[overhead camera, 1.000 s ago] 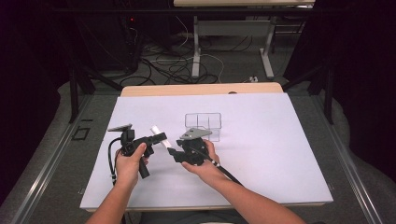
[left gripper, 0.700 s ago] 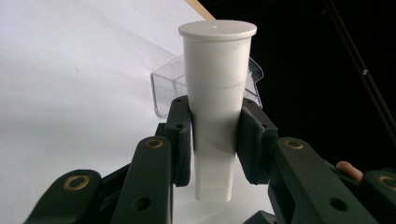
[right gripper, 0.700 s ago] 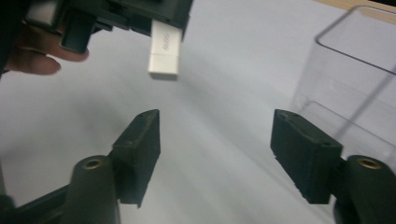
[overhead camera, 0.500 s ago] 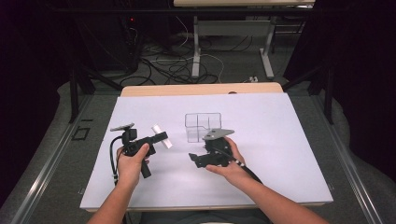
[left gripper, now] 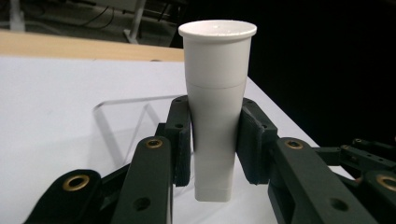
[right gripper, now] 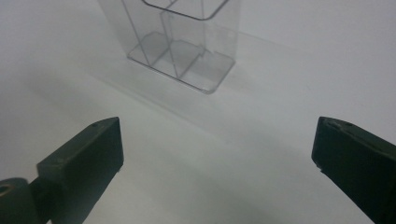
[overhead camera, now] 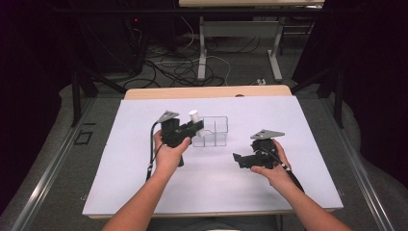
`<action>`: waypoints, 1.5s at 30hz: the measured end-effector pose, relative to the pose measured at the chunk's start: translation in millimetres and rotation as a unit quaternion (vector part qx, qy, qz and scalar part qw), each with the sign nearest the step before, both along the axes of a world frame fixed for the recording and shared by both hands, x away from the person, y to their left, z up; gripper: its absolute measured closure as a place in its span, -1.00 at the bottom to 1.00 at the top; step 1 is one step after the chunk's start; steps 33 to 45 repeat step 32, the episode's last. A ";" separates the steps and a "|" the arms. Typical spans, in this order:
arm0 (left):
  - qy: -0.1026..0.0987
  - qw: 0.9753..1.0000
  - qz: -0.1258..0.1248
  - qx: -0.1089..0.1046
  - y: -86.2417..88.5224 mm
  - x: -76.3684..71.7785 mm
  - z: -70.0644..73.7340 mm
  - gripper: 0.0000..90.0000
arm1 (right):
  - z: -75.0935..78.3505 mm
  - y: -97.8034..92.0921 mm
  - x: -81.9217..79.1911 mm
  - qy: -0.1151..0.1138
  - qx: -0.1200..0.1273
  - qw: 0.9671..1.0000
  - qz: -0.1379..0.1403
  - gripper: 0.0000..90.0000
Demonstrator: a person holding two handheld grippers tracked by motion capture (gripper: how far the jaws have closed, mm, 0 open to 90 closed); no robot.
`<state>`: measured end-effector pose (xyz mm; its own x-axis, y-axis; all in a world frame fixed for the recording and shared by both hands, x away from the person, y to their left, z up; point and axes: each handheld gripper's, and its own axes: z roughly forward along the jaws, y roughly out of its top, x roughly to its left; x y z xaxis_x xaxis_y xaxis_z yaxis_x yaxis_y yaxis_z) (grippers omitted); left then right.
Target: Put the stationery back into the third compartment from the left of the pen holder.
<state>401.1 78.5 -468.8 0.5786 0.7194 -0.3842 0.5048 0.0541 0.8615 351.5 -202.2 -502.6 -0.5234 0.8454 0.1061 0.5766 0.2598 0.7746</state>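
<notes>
Probably a lab: white-covered table [overhead camera: 144, 192], dark curtained surroundings, floor cables [overhead camera: 178, 67], metal-legged desk [overhead camera: 240, 29] behind.

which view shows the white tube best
The left gripper view: the white tube stands close and upright, clamped between the left gripper's jaws. In the high view it is small, beside the clear box.

Even overhead light falls on the white bench [overhead camera: 144, 159], which reads bright against a surrounding room sunk in near-black. Shadows under the forearms are faint and soft-edged. In the left gripper view the white tube [left gripper: 217, 93] is sharp and evenly lit, its left flank slightly shaded, while the background stays dim and soft. In the right gripper view the near jaws blur out of focus; the clear box [right gripper: 180, 42] shows pale reflections and casts a weak, diffuse shadow. No harsh glare appears.
</notes>
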 end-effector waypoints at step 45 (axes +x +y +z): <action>-0.058 0.993 -0.010 0.104 -24.8 1.7 -1.3 -0.23 | -5.8 -33.5 9.3 0.004 0.031 0.998 -0.056 -1.00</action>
